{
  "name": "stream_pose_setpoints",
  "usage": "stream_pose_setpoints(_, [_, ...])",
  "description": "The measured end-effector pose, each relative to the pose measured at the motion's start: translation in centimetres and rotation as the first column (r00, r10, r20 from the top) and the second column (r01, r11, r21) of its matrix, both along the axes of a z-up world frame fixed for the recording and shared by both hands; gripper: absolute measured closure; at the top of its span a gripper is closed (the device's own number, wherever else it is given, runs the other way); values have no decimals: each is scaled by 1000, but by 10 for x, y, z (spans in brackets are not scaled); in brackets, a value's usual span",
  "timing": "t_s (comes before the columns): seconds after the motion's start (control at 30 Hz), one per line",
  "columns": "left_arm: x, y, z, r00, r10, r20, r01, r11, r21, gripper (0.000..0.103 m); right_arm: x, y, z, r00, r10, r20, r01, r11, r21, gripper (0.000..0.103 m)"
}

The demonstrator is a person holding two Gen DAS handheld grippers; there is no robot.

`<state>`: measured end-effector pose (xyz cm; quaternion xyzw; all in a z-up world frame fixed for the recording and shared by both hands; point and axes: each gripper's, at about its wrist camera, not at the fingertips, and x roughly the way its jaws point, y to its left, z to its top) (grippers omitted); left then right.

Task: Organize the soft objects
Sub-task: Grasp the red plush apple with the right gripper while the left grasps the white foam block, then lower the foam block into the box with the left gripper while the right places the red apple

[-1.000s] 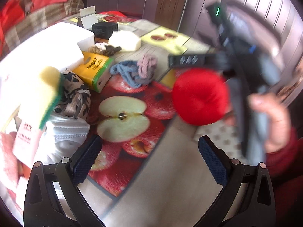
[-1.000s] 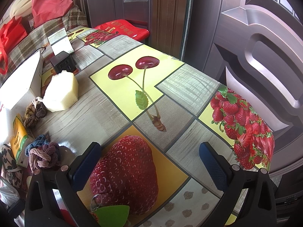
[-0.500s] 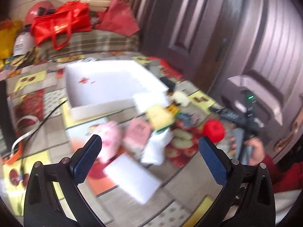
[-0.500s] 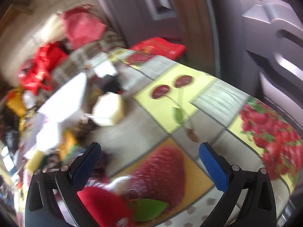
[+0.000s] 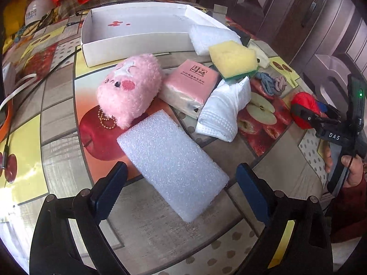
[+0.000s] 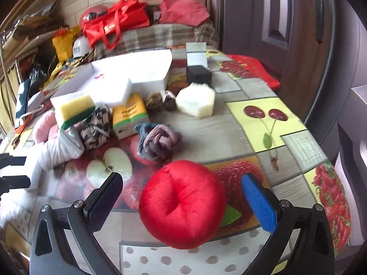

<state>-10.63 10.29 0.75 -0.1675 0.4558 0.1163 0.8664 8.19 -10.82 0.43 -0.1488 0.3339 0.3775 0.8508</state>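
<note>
A white foam block (image 5: pixel 172 160) lies on the fruit-print tablecloth (image 5: pixel 149 229) between the fingers of my left gripper (image 5: pixel 181 183). Its jaws are closing, with a small gap still on each side of the block. Beyond it lies a pile: pink plush toy (image 5: pixel 130 91), pink tissue pack (image 5: pixel 190 82), yellow-green sponge (image 5: pixel 234 59) and a white cloth (image 5: pixel 224 107). A red plush apple (image 6: pixel 183 206) sits on the table between the wide fingers of my right gripper (image 6: pixel 182 192), untouched by either pad. In the left wrist view, the right gripper (image 5: pixel 321 116) is at the far right behind the apple (image 5: pixel 302 105).
An open white box (image 5: pixel 137 27) stands at the back of the table. A knotted rope toy (image 6: pixel 160 139), yellow tissue box (image 6: pixel 130 116), leopard-print cloth (image 6: pixel 96 128), hexagonal foam piece (image 6: pixel 197 100) and black box (image 6: pixel 198 74) lie around the pile. Bags and a plaid cover lie beyond. A dark door stands to the right.
Both views have swung toward the pile. The left gripper has come down over the white foam block. The red apple now sits fully between the right gripper's fingers.
</note>
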Motion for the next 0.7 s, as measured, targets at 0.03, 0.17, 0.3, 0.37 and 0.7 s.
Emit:
stream_pose_setpoints(0.03, [2, -2, -1, 1000, 0, -11, 0, 1000, 23, 7, 1, 1, -1, 1000, -6, -8, 6, 1000, -9, 0])
stream_pose_setpoints(0.17, [4, -11, -4, 1000, -3, -28, 7, 989, 146, 25, 5, 4, -8, 998, -6, -57, 4, 999, -39, 22])
stream_pose_setpoints(0.3, [-6, -12, -3, 998, -57, 20, 52, 984, 172, 42, 2, -2, -8, 999, -3, -49, 1, 999, -37, 41])
stream_pose_setpoints(0.37, [-13, -10, 1, 997, -65, 53, 55, 986, 159, 46, 2, -5, -6, 999, 0, -51, -1, 1000, -19, 45])
stream_pose_setpoints(0.7, [-60, -4, 50, 895, 11, 447, -179, 925, 334, 45, -10, -44, 43, 996, -64, 64, 38, 937, 346, 45])
